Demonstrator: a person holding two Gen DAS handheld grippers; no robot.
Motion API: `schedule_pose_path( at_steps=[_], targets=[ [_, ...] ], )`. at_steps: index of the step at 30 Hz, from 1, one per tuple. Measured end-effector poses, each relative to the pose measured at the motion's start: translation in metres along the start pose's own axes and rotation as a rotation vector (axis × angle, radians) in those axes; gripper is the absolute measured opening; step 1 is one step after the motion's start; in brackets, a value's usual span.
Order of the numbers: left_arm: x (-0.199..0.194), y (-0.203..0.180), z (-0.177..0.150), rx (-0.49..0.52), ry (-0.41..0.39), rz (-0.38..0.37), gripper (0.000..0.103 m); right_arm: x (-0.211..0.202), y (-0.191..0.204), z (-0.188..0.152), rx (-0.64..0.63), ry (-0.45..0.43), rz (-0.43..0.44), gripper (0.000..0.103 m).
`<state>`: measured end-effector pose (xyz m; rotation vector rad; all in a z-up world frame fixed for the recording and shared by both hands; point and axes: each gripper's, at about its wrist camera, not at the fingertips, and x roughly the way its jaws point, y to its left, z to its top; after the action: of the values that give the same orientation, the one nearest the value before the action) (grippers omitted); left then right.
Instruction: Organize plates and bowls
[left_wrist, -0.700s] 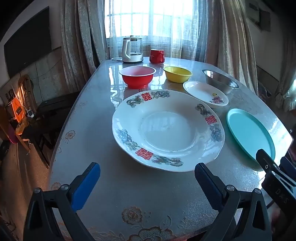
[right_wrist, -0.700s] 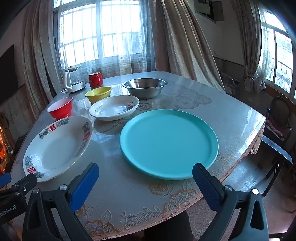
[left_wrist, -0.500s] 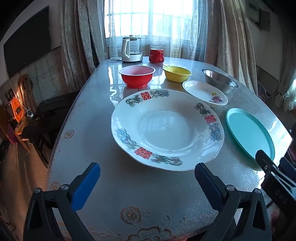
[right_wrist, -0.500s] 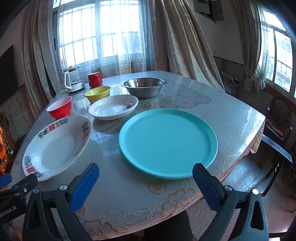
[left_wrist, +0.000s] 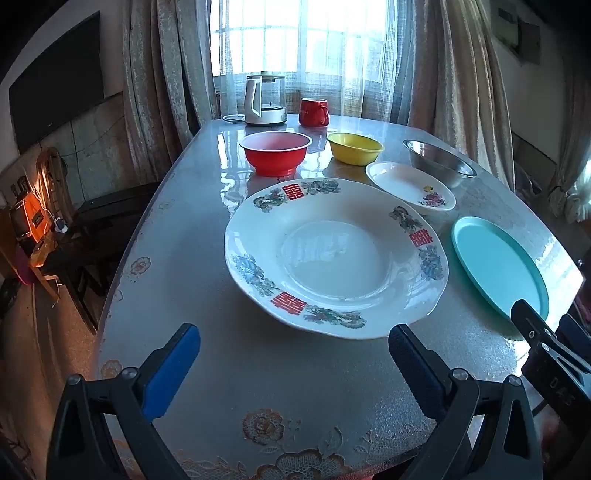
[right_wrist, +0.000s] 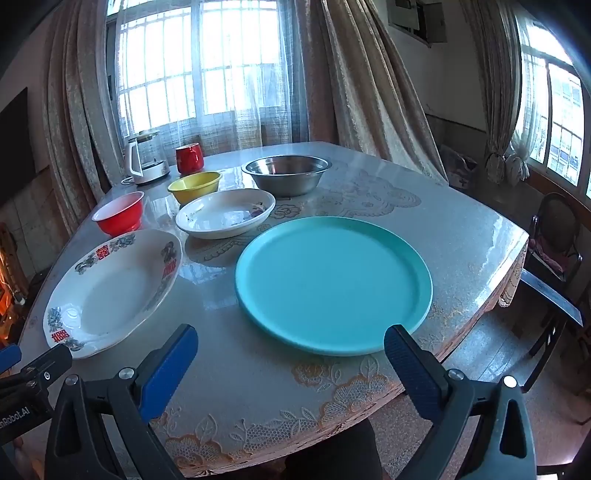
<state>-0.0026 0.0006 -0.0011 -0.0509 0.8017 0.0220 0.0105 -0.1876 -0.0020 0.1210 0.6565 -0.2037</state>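
I have both sets of jaws spread wide, holding nothing. My left gripper (left_wrist: 293, 350) faces the big patterned plate (left_wrist: 336, 254) on the desk (left_wrist: 177, 258); my right gripper (right_wrist: 290, 350) faces the teal plate (right_wrist: 332, 284). Behind them sit the small white plate (right_wrist: 225, 214), red bowl (left_wrist: 275, 153), yellow bowl (left_wrist: 355, 147) and steel bowl (right_wrist: 286, 173).
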Motion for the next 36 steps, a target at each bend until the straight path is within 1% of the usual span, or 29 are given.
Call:
schedule_pose_path(
  at_steps=[9,20,36],
  targets=[
    [-0.0023,-0.0013,-0.0004,0.008,-0.004,-0.007,0.103,0.0011,0.0003,-0.0013,0.002,0.008,0.008,0.103],
    [-0.0043,-0.0053,0.0025,0.023,-0.01,-0.017,0.103,-0.0004,0.0046,0.0002,-0.031,-0.004,0.004,0.103],
    [-0.0027,-0.0031,0.0007,0.014,-0.007,-0.016,0.103,0.0005,0.0059,-0.0008,-0.038,-0.004,0.006,0.103]
  ],
)
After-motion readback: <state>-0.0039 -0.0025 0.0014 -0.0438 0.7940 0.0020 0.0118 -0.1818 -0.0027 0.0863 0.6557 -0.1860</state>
